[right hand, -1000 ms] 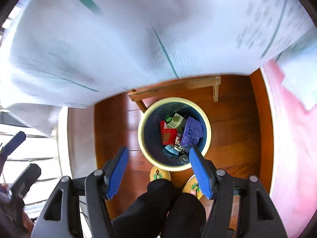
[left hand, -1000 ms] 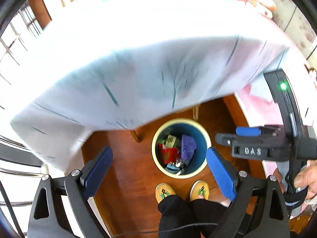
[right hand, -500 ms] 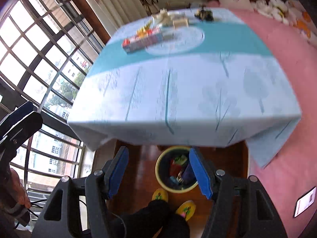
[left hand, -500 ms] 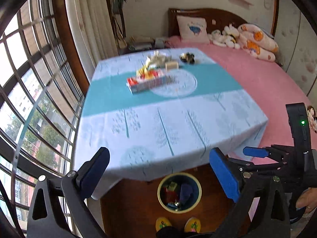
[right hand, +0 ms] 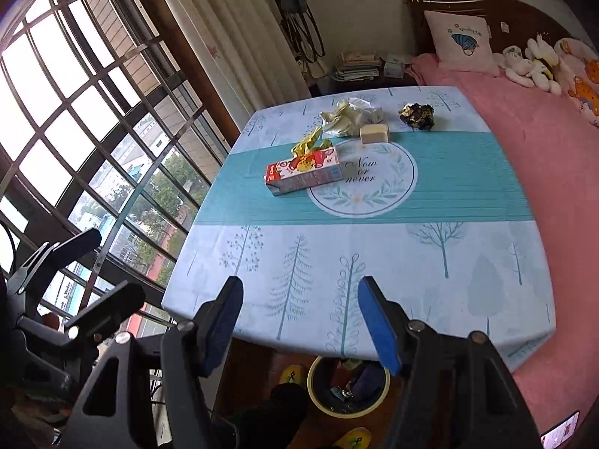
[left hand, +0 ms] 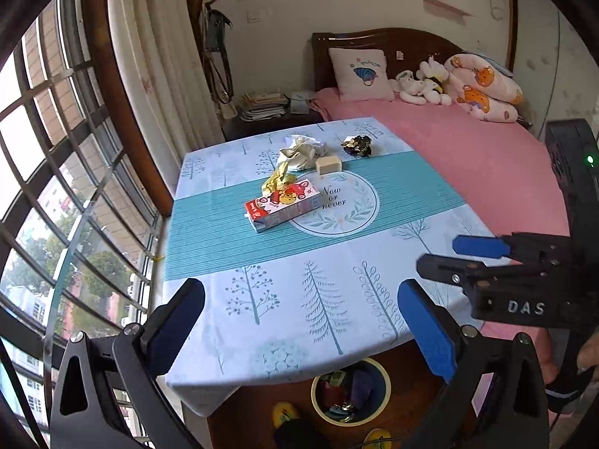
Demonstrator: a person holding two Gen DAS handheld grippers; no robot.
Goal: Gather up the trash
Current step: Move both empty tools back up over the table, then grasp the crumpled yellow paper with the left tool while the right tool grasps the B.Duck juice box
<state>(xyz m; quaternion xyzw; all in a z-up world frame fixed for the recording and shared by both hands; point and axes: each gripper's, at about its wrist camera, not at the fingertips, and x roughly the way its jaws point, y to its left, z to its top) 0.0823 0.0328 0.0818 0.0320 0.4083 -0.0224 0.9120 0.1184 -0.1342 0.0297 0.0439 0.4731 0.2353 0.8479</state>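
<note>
Red and white, the flat cardboard box (left hand: 282, 205) lies mid-tabletop (left hand: 299, 292), well beyond my left gripper (left hand: 299, 321), whose jaws have just been opening, empty. My right gripper (right hand: 299, 321) gapes empty. I should reach far, then pinch its narrow sides.

We see a matt cloth (left hand: 318, 299) on the table, a glossy printed carton (left hand: 282, 205), crumpled paper (left hand: 297, 153), shiny dark foil (left hand: 357, 146), polished wood floor (left hand: 254, 411).

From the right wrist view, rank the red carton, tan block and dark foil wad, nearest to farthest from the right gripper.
1. Red carton, centre-left on the teal band, nearest the right gripper.
2. Tan block, behind it.
3. Dark foil wad, far right edge.
</note>
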